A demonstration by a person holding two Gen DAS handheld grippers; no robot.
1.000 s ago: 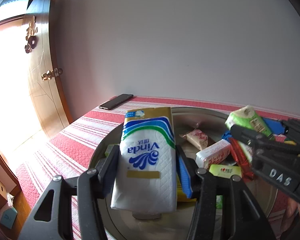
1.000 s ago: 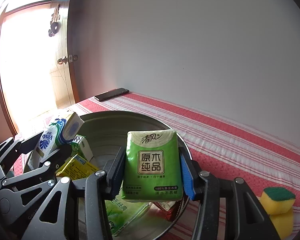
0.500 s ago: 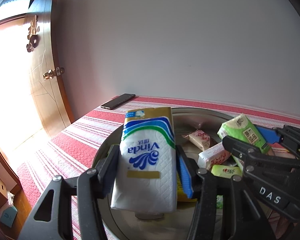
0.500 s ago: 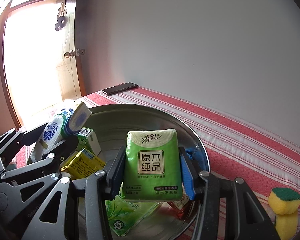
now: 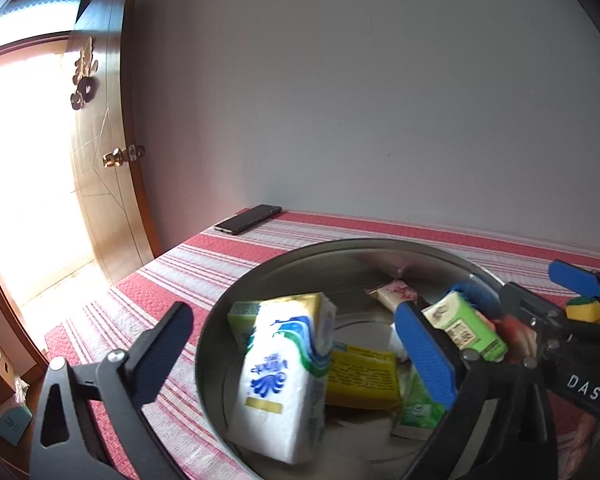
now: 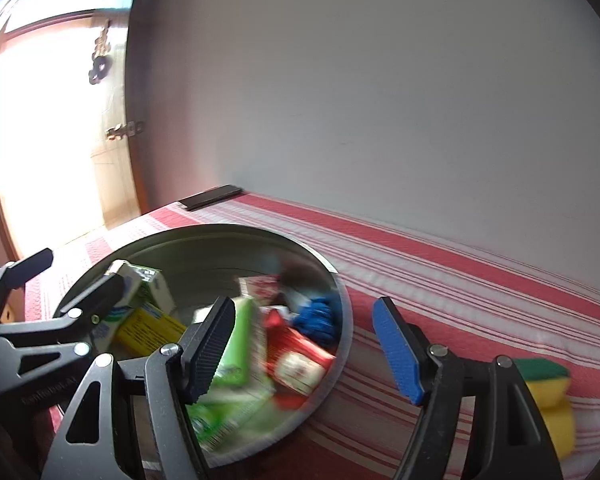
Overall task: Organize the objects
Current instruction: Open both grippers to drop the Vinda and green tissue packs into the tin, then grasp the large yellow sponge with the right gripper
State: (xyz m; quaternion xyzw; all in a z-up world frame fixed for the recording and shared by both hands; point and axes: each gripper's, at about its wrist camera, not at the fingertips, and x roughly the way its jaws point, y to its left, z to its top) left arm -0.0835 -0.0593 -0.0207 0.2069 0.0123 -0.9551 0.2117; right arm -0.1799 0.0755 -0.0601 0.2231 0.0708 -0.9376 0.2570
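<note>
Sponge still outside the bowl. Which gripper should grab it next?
Probably right. The sponge lies on the cloth just beside the right gripper, whose jaws stand open and empty. The left gripper hangs at the bowl's far side.

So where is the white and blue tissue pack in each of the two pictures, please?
Left wrist view: the white and blue tissue pack stands tilted in the metal bowl, low and centre, between the open jaws, touched by neither.
Right wrist view: only a small part shows at lower left, behind the other gripper's finger.
Shared landmark: the black phone on the striped cloth by the wall.
</note>
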